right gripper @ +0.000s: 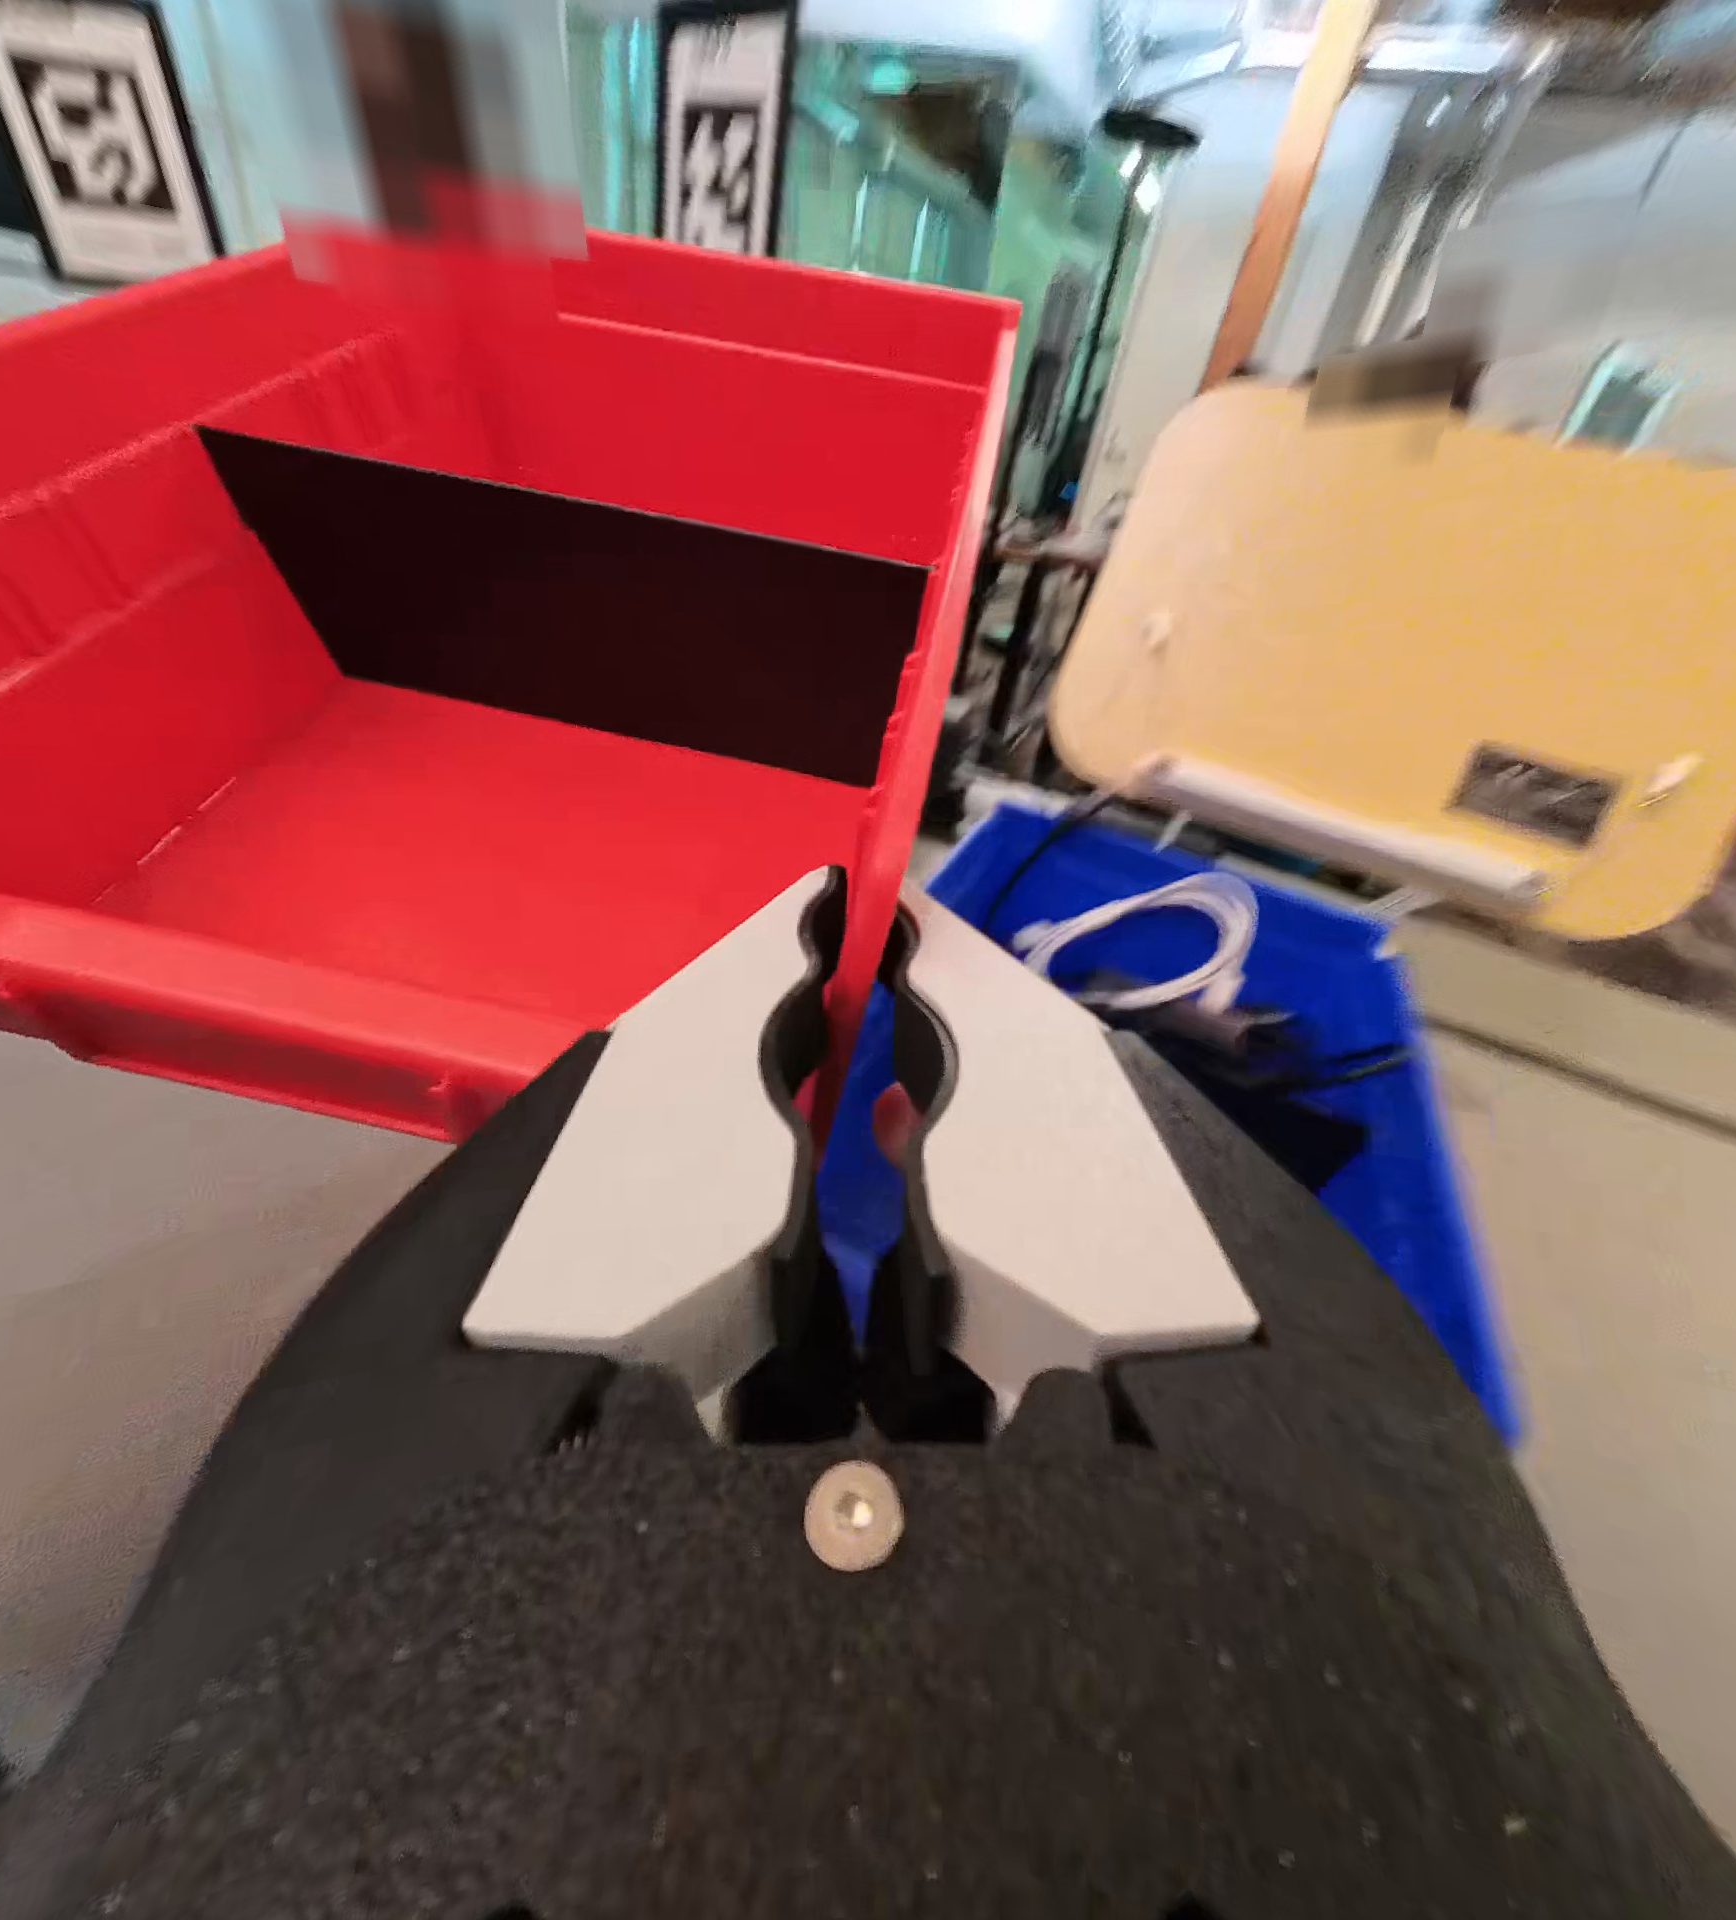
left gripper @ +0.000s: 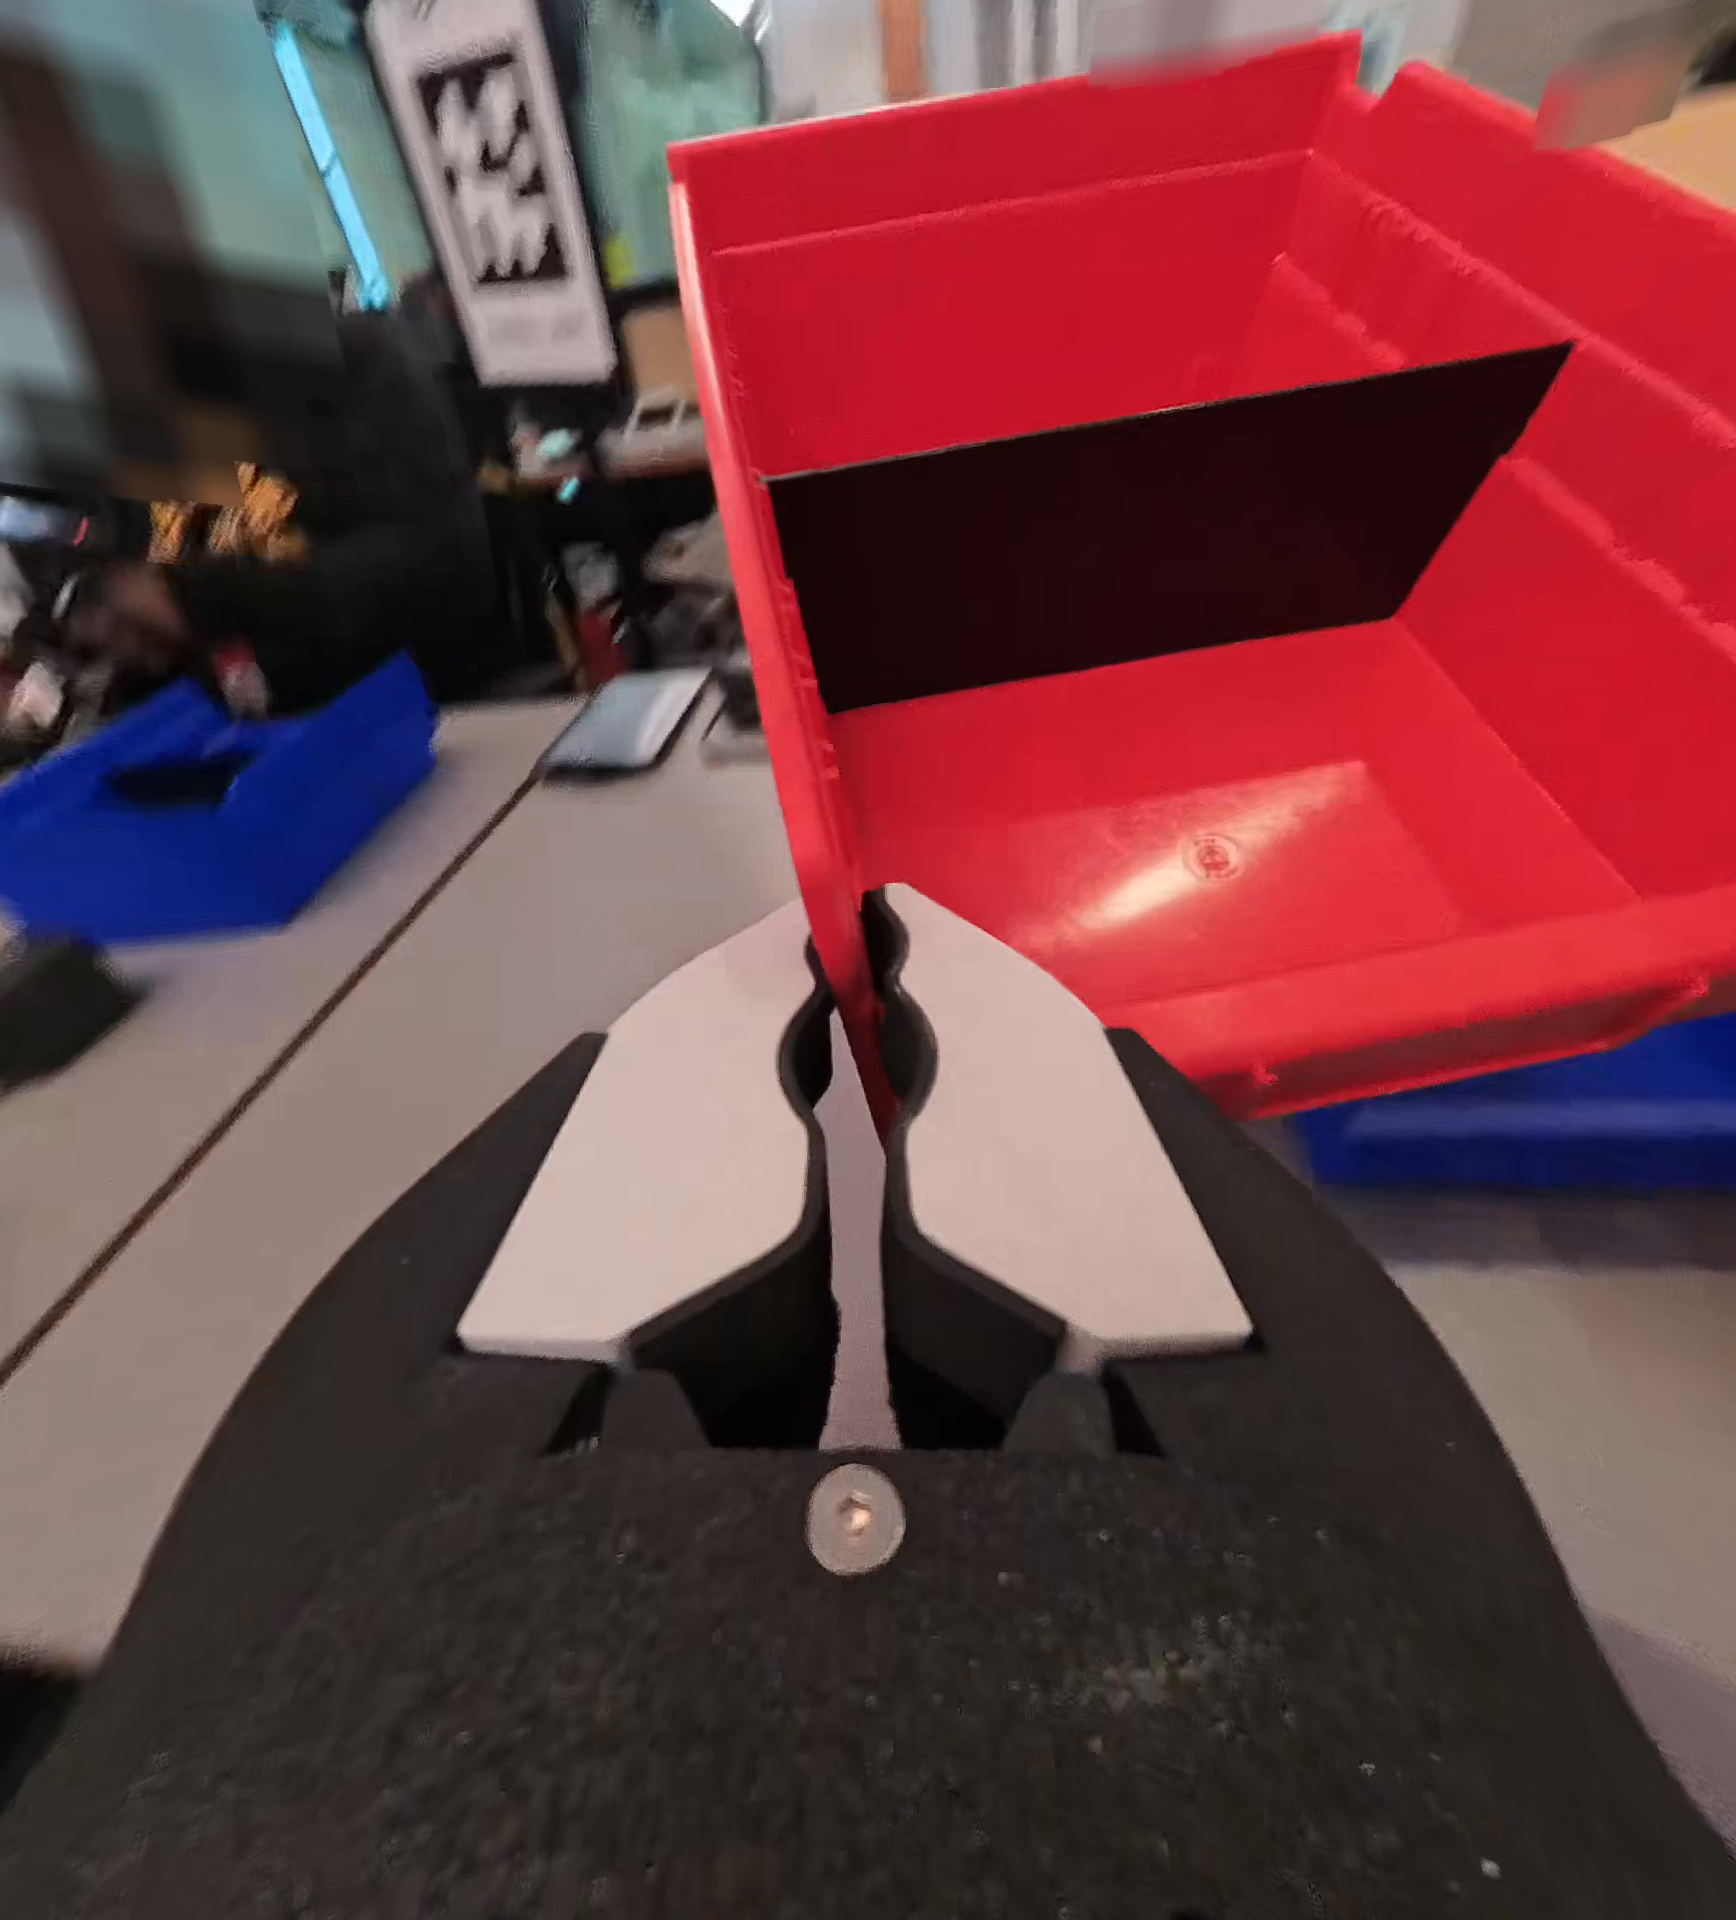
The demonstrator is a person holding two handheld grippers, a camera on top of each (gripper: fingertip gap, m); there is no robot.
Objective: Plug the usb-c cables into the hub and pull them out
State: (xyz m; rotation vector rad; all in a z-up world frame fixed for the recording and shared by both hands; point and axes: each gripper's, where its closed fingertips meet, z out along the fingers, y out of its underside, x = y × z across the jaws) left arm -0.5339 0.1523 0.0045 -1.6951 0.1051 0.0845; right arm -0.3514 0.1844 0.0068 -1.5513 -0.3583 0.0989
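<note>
A red bin (left gripper: 1259, 831) with a black divider (left gripper: 1134, 540) is held up off the grey table, tilted. My left gripper (left gripper: 859, 966) is shut on the bin's left side wall; the wall runs between the pads. My right gripper (right gripper: 869, 956) is shut on the same red bin (right gripper: 428, 810) at its right side wall. The bin's near compartment is empty. Under and behind it stands a blue bin (right gripper: 1363, 1091) that holds a coiled white cable (right gripper: 1155, 935) and dark items. No hub is plainly visible.
A second blue bin (left gripper: 189, 810) stands at the far left of the grey table (left gripper: 428, 1039), with a dark device (left gripper: 22, 1003) and a flat tablet-like thing (left gripper: 625, 722) near it. A yellow board (right gripper: 1466, 644) leans behind the blue bin on the right. Left tips to right tips: about 20 cm.
</note>
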